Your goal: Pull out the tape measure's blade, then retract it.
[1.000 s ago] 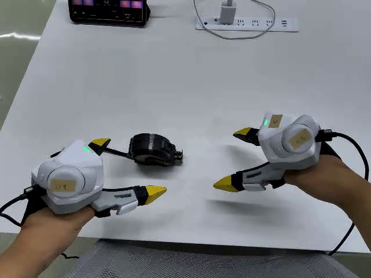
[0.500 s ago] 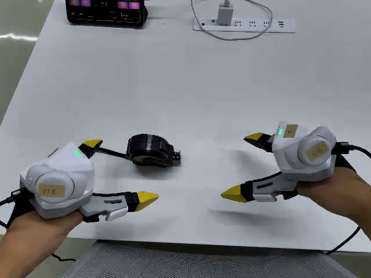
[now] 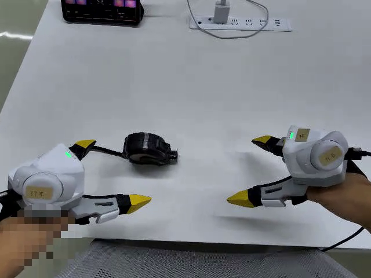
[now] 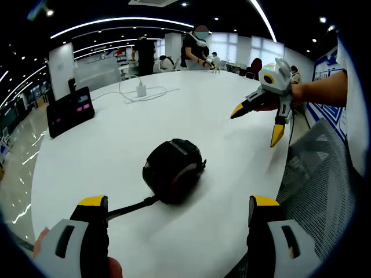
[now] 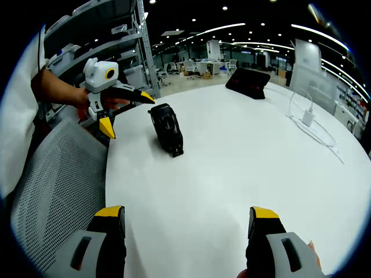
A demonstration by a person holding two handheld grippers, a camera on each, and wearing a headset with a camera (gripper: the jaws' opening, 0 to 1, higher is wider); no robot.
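A black tape measure (image 3: pixel 146 149) lies on the white table (image 3: pixel 191 87), its blade wound in and a black wrist strap (image 3: pixel 107 152) trailing to the left. In the left gripper view the tape measure (image 4: pixel 173 169) sits just ahead of the yellow-tipped fingers. My left gripper (image 3: pixel 113 172) is open at the near left, with the strap's end beside its far fingertip. My right gripper (image 3: pixel 250 170) is open at the near right, well apart from the tape measure (image 5: pixel 167 127), holding nothing.
A dark tablet (image 3: pixel 101 10) stands at the far left of the table. A white power strip (image 3: pixel 239 23) with a plugged charger and looped cable lies at the far middle. A grey mesh chair (image 3: pixel 191 260) sits against the near table edge.
Both grippers have drawn back toward the near edge and outward from the tape measure. They stay open. The tape measure lies where it was.
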